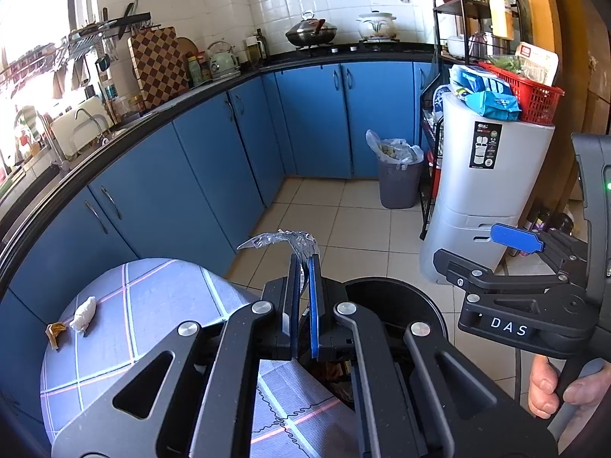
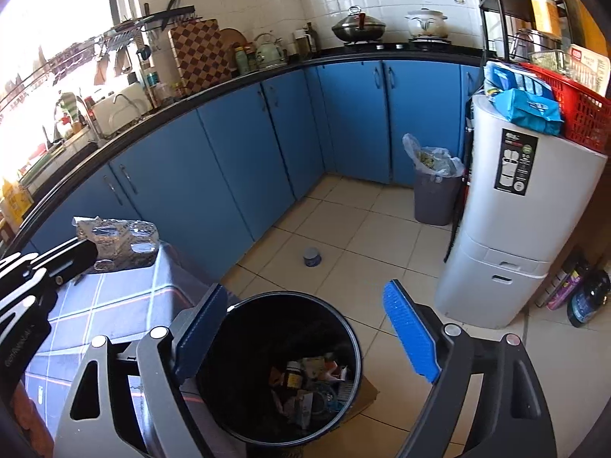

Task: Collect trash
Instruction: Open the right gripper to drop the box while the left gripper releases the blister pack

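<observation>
My left gripper (image 1: 304,263) is shut on a clear crumpled plastic wrapper (image 1: 282,242) and holds it above the table edge, left of the black trash bin (image 1: 431,305). The wrapper also shows in the right wrist view (image 2: 118,244). My right gripper (image 2: 305,328) is open and empty, right above the black trash bin (image 2: 244,400), which holds several pieces of rubbish. On the table with the blue checked cloth (image 1: 160,305) lie a white crumpled tissue (image 1: 84,313) and a small brown scrap (image 1: 55,332).
Blue cabinets (image 2: 229,175) run along the left and back. A grey bin with a plastic liner (image 2: 435,191) stands in the corner. A white appliance (image 2: 515,210) with a red basket stands at right. A small can (image 2: 312,257) lies on the tiled floor.
</observation>
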